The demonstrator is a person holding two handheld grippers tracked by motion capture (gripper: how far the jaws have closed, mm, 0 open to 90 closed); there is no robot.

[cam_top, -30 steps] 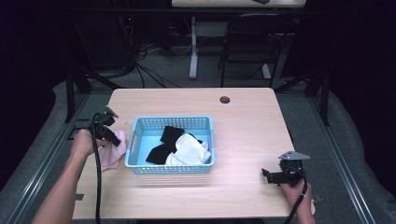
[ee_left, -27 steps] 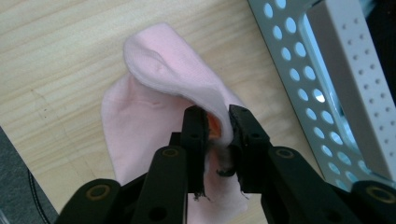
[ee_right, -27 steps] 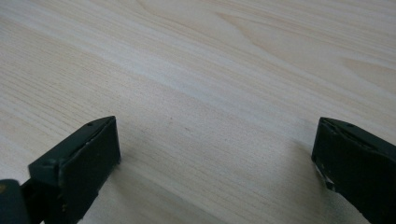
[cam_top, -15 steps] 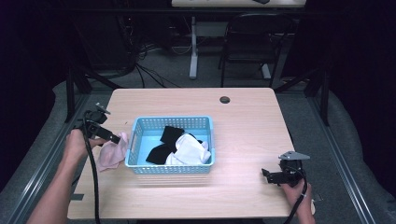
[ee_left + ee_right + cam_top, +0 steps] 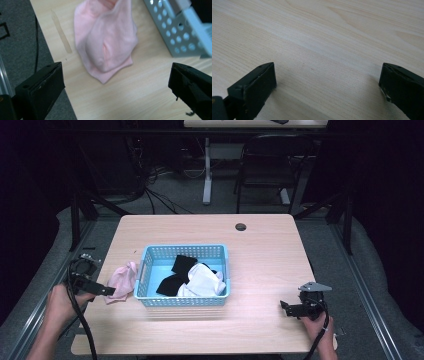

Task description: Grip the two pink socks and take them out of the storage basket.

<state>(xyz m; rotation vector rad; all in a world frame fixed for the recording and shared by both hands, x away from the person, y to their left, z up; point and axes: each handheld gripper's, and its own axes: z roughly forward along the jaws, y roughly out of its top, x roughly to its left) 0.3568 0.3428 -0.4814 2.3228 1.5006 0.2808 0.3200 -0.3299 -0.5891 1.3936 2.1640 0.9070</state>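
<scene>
Two grippers work over a pale wooden table [image 5: 260, 255] that takes up the middle of the high view. Next in size is the light blue basket [image 5: 150, 260] at centre-left of that view, with black and white garments heaped toward its right half. Just outside the basket's left wall, in the lower left of the frame, lies a pink cloth [image 5: 121, 279], bunched on the tabletop and close against the wall; whether it touches I cannot tell. In the left gripper view the pink cloth [image 5: 107, 40] sits in the upper middle, the perforated basket wall [image 5: 175, 32] at upper right.

The left gripper [image 5: 102, 291] sits low at the left edge of the table, pointing at the cloth, jaws spread wide with nothing between them; its own view shows the cloth lying beyond the open tips. The right gripper [image 5: 286, 306], at the lower right of the high view, is also spread wide and empty, over bare wood. A small dark grommet [image 5: 241, 227] sits in the upper middle of the table.

As I judge it, the step in hand concerns the pink cloth by the basket, with the left gripper free of it. A next grasp would call for moving forward and closing on a raised fold.
</scene>
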